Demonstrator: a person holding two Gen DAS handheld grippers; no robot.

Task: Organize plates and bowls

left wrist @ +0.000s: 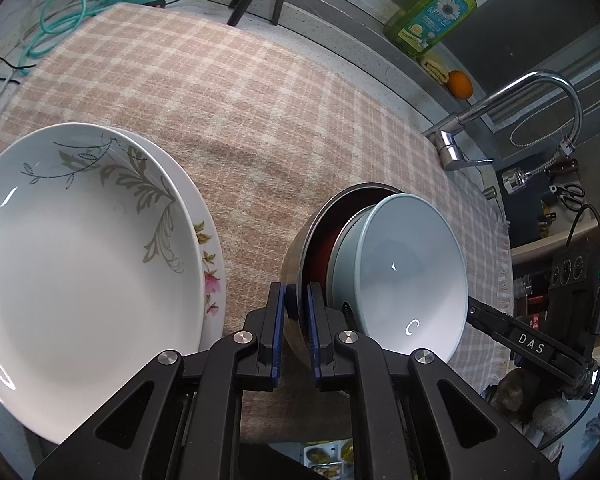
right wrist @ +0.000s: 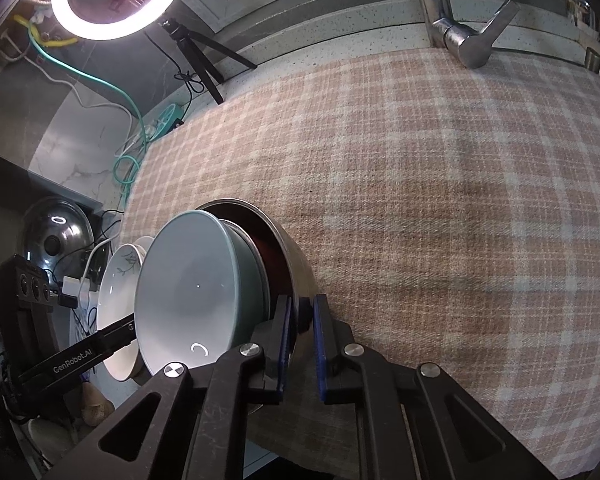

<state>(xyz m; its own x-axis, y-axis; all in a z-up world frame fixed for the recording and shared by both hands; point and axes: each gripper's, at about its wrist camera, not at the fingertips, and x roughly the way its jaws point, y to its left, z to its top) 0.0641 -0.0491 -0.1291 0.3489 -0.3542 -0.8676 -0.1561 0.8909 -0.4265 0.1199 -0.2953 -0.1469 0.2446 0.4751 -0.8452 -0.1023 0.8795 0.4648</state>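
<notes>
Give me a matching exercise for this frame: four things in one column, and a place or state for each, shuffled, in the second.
Things:
1. pale blue bowl
2. metal bowl
3. leaf-pattern plate
4. soap bottle

Places or states:
A. on the ledge behind the checked cloth
B. its rim clamped by both grippers
C. nested inside the metal bowl
D. stacked on a flower-pattern plate

Pairs: 1-C, 2-B, 3-D, 4-A

The left gripper and right gripper each have their jaws shut on the metal bowl's rim.
</notes>
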